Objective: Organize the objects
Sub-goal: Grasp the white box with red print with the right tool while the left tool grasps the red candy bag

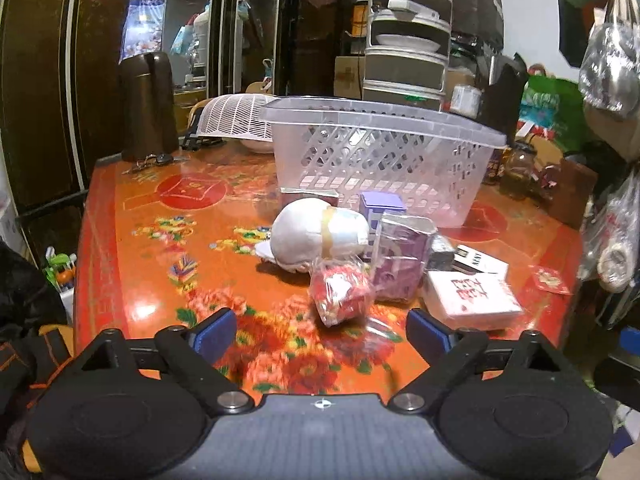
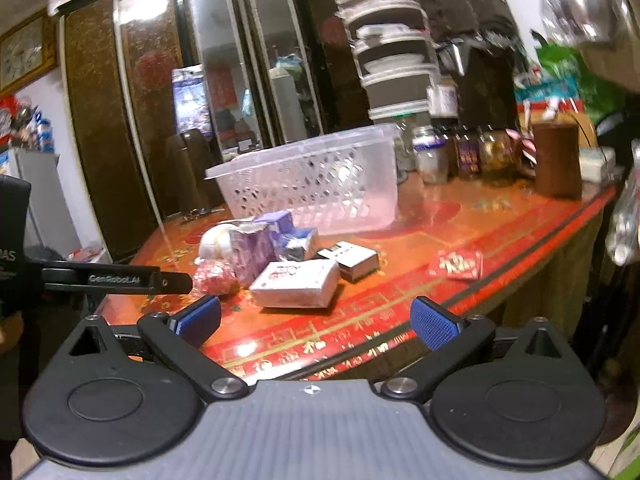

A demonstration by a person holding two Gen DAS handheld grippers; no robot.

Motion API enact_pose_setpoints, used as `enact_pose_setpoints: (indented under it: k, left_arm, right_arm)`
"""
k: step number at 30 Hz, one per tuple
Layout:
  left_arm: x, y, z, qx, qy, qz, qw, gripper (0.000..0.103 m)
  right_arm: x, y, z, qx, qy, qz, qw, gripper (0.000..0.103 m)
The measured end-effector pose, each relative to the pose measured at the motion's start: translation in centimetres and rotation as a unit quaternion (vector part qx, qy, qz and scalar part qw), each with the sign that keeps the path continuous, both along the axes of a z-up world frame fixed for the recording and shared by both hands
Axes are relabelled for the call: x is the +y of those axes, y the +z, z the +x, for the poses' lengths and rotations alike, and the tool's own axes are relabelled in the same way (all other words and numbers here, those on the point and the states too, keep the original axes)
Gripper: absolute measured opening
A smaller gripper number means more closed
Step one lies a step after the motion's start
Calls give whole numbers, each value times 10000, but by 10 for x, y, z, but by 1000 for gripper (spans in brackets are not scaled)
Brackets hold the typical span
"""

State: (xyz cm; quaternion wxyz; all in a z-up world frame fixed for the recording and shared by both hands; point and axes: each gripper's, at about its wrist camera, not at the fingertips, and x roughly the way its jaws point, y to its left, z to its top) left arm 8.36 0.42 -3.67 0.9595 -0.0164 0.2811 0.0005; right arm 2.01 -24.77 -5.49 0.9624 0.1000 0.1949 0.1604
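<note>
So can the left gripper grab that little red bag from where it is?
Probably yes. The left gripper is open, and the little red bag lies just ahead of its fingertips at the near edge of the pile, with only bare table between. The purple box sits close beside it, though.

Far left on the table I see a dark brown flask (image 1: 149, 106), upright, with keys (image 1: 154, 161) lying just near its base. A white slatted cover (image 1: 236, 115) leans over a bowl behind. Far right stand several glass jars (image 2: 430, 154) in a row beside a brown cylinder (image 2: 557, 160). A stacked drawer unit (image 1: 406, 36) rises beyond. Dark mirrored cabinet (image 2: 224, 60) fills the back.
</note>
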Motion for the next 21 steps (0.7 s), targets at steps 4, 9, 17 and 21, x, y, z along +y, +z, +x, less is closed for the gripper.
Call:
enact_pose_setpoints:
  k: [4,9,17,21]
  left_arm:
    - [-3,-6,21,155,-46,-6,9999,80]
    - [-10,-8,36,150,-146,155,9997,79]
    - [-12,-16,54,391,-296,158,9987,74]
    - [-10,-20,56,435,-357,107,9984,52]
  right_arm:
    - [-5,-9,8,183,46,224,9996,103]
    - [-1,-15,13,190,105,116,9997,103]
    - [9,-18,35,297,193,73,9993,103]
    - [19,-20,46,341,278,-44,9990,103]
